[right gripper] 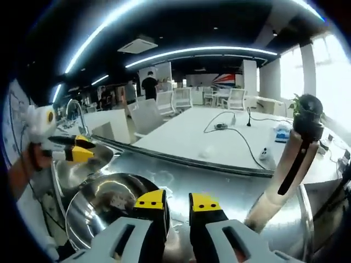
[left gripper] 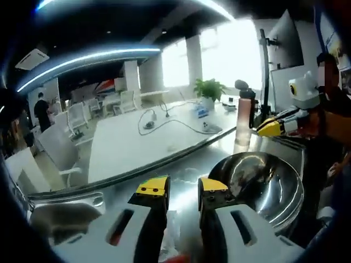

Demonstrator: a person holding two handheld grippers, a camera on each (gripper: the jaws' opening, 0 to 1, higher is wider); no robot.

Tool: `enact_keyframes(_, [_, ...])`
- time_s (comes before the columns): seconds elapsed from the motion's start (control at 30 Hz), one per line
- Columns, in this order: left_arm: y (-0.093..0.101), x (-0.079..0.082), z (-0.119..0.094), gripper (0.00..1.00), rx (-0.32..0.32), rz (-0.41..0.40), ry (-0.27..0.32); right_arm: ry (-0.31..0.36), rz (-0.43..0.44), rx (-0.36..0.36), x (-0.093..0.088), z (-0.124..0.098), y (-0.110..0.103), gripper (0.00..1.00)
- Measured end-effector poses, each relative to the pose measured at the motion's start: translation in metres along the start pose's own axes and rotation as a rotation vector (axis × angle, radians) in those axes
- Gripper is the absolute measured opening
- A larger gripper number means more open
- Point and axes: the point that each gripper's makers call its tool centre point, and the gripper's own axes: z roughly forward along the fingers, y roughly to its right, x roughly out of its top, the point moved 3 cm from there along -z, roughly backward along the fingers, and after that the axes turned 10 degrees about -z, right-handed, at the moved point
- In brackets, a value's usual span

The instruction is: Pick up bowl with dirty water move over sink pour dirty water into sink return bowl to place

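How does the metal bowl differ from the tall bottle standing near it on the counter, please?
The bowl is wide, low and open-topped; the bottle is tall, narrow and capped with a dark lid. The bowl is bare shiny steel that mirrors the ceiling lights, while the bottle has a pale pinkish body with a dark strap. In the right gripper view the bowl lies left of the jaws, the bottle to their right. Both rest on the same metal counter, and neither is gripped.

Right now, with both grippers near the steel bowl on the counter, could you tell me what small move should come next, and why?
Probably ease the right gripper forward and left to the bowl rim. Its jaws stand a little apart and hold nothing, and the bowl sits just ahead on the steel counter, not yet lifted. The left gripper also holds nothing.
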Motion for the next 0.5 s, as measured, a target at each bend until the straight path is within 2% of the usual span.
enact_keyframes(0.07, [-0.004, 0.004, -0.005, 0.15, 0.017, 0.010, 0.040, 0.022, 0.016, -0.004, 0.003, -0.005, 0.005, 0.11])
enact_keyframes(0.17, [-0.008, 0.005, -0.013, 0.15, 0.030, 0.026, 0.060, 0.049, 0.026, -0.010, 0.007, -0.013, 0.009, 0.11])
enact_keyframes(0.23, [-0.013, 0.010, -0.019, 0.15, 0.052, 0.012, 0.110, 0.073, 0.021, -0.023, 0.011, -0.019, 0.012, 0.13])
enact_keyframes(0.37, [-0.017, 0.010, -0.031, 0.16, 0.059, -0.002, 0.147, 0.128, 0.012, -0.051, 0.015, -0.032, 0.017, 0.16])
enact_keyframes(0.43, [-0.020, 0.012, -0.040, 0.18, 0.071, 0.000, 0.182, 0.170, 0.009, -0.073, 0.017, -0.041, 0.022, 0.17])
enact_keyframes(0.47, [-0.025, 0.016, -0.047, 0.18, 0.101, 0.003, 0.220, 0.177, 0.011, -0.078, 0.014, -0.047, 0.025, 0.17])
enact_keyframes(0.5, [-0.028, 0.017, -0.053, 0.17, 0.123, 0.016, 0.249, 0.197, 0.046, -0.082, 0.013, -0.050, 0.028, 0.17])
